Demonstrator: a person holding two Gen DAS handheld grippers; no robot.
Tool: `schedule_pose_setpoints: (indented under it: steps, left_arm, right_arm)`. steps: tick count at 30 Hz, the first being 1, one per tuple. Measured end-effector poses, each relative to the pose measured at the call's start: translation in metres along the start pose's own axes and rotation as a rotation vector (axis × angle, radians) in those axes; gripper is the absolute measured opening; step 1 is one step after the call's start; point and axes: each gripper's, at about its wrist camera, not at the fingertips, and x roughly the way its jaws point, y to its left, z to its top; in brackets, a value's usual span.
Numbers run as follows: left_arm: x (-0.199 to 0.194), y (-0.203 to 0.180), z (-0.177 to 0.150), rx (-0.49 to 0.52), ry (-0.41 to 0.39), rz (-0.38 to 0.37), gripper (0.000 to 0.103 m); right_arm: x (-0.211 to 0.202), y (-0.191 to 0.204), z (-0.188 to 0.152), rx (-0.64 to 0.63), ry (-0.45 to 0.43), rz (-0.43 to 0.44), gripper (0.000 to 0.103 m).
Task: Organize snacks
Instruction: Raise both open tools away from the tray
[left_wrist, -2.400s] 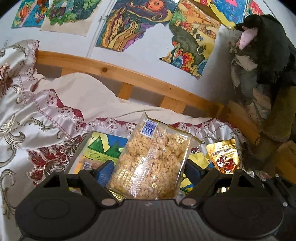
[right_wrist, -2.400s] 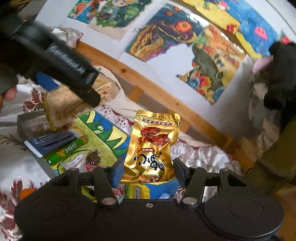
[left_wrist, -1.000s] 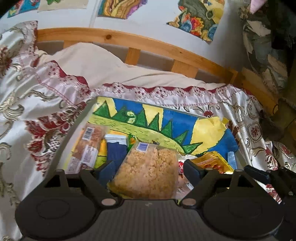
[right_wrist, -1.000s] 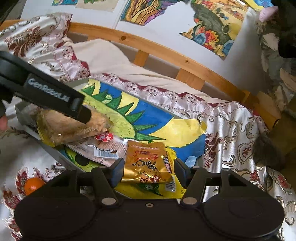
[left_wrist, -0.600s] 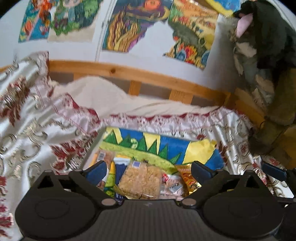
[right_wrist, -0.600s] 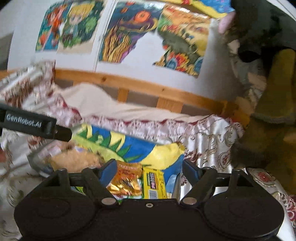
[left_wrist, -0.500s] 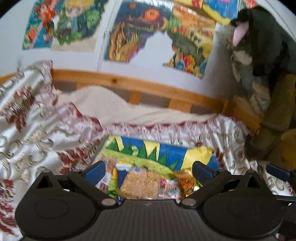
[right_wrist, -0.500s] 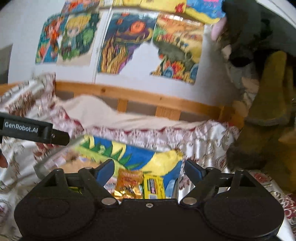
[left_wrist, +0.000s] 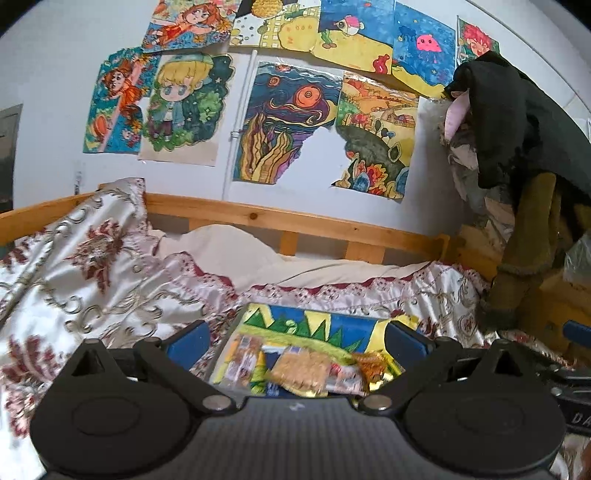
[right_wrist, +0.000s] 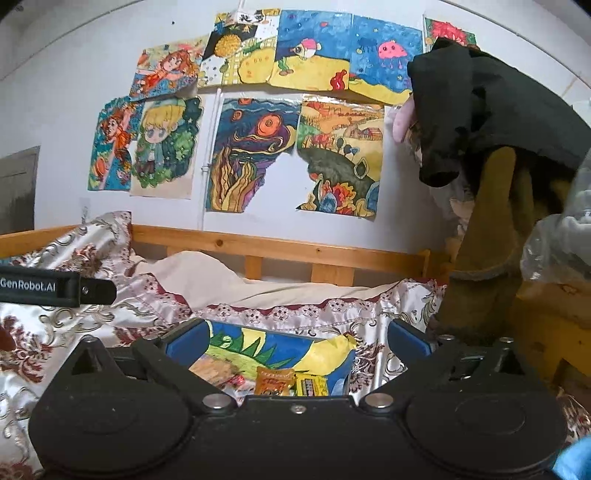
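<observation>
Both my tools are spread wide with nothing in them. The left tool (left_wrist: 295, 341) hangs above the bed, blue pads far apart, and through the gap I'm looking down at the box (left_wrist: 325, 321) with the painted green-hills-and-sun flap. It's sitting on the patterned satin bedspread (left_wrist: 110, 280). Inside it the clear bag of puffed rice snack (left_wrist: 301, 369) lies flat near the middle, with a gold foil pouch (left_wrist: 371, 365) just to its right and a couple of other packets on its left, all a bit blurry.

The right tool (right_wrist: 297, 338) is just as wide open and empty. From its camera the same box (right_wrist: 258, 345) is below, and I can see the gold foil pouch (right_wrist: 275, 380) lying beside a yellow packet (right_wrist: 312, 386). The other tool's black arm (right_wrist: 55, 286) pokes in from the left over the bedspread. Wooden bed rail (right_wrist: 280, 251) and kids' drawings (right_wrist: 255, 151) on the wall behind.
</observation>
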Motion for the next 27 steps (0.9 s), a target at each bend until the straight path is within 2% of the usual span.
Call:
schedule_pose_setpoints:
  steps: [10, 18, 22, 27]
  left_arm:
    - [-0.06, 0.006, -0.024, 0.047, -0.007, 0.018, 0.103]
    - [-0.08, 0.007, -0.049, 0.058, 0.104, 0.026, 0.103]
    - [-0.081, 0.007, -0.06, 0.064, 0.165, 0.045, 0.103]
    - [-0.082, 0.007, -0.068, 0.084, 0.202, 0.071, 0.103]
  right_arm:
    - [-0.064, 0.007, -0.011, 0.0, 0.007, 0.041, 0.102]
    - [-0.096, 0.016, -0.03, -0.002, 0.078, 0.042, 0.102]
    - [-0.102, 0.023, -0.036, -0.033, 0.114, 0.04, 0.102]
    - [-0.102, 0.03, -0.039, -0.05, 0.161, 0.04, 0.102]
